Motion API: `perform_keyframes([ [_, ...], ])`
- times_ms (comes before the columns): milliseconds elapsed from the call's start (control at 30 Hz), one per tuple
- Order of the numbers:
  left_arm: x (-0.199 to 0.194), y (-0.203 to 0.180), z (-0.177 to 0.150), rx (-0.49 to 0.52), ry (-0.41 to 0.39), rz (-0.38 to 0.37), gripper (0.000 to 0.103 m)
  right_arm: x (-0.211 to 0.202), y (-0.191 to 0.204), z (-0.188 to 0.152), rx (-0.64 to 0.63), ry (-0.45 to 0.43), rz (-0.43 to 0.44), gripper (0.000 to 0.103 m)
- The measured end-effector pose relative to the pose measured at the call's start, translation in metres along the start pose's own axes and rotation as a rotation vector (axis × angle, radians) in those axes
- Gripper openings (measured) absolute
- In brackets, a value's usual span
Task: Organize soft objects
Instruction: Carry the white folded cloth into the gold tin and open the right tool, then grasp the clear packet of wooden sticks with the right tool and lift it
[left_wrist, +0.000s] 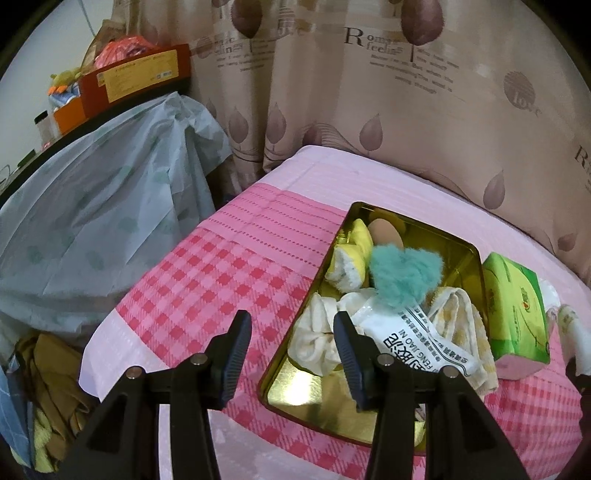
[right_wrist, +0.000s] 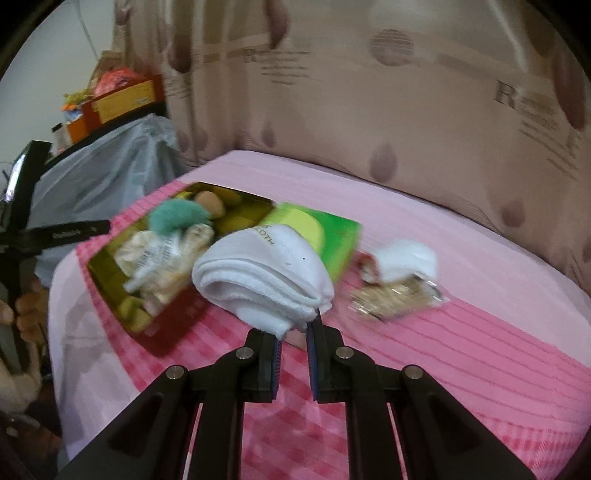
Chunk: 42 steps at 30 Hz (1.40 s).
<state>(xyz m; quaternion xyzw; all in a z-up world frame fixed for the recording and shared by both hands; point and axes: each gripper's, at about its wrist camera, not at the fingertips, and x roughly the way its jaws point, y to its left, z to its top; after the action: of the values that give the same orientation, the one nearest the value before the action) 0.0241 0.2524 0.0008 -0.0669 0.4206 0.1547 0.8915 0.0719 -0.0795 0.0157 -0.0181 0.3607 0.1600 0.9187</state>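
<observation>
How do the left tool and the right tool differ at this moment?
The left tool is open with nothing between its fingers; the right tool is shut on the folded white cloth.
The left tool sits at the near left edge of the gold tin; the right tool sits to the tin's right, holding the cloth in front of the green tissue pack.
Both are black, two-fingered, and over the pink checked cover.

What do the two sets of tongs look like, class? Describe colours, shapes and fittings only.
Both the left tongs and the right tongs are matt black, built from angular linkage bars joined by round silver pins. Each ends in two flat, narrow fingers with ribbed inner pads; on the right set the pads look bluish. No cables, sleeves or lettering show on the near tongs.
</observation>
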Motion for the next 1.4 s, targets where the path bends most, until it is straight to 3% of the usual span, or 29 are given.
perform_keyframes([
  [267,-0.001,0.003,0.001,-0.017,-0.006,0.010,0.047,0.025,0.059,0.034,-0.071,-0.009,0.098,0.011],
  [467,0.000,0.004,0.001,-0.021,-0.012,0.010,0.047,0.057,0.088,0.052,-0.104,0.016,0.120,0.011],
  [800,0.002,0.004,0.003,-0.021,-0.012,0.007,0.047,0.104,0.099,0.058,-0.104,0.076,0.109,0.011],
  [900,0.000,0.004,0.002,-0.020,-0.019,0.007,0.047,0.107,0.100,0.056,-0.101,0.092,0.120,0.016],
  [1000,-0.001,0.004,0.002,-0.019,-0.018,0.009,0.047,0.103,0.100,0.054,-0.095,0.089,0.130,0.025],
  [1067,0.000,0.004,0.002,-0.021,-0.021,0.008,0.047,0.096,0.098,0.053,-0.084,0.075,0.134,0.041],
  [1267,0.000,0.003,0.003,-0.016,-0.016,0.010,0.047,0.056,0.087,0.050,-0.081,0.014,0.142,0.048],
  [1400,-0.001,0.003,0.003,-0.015,-0.023,0.013,0.047,0.032,0.064,0.044,-0.049,-0.016,0.100,0.049],
])
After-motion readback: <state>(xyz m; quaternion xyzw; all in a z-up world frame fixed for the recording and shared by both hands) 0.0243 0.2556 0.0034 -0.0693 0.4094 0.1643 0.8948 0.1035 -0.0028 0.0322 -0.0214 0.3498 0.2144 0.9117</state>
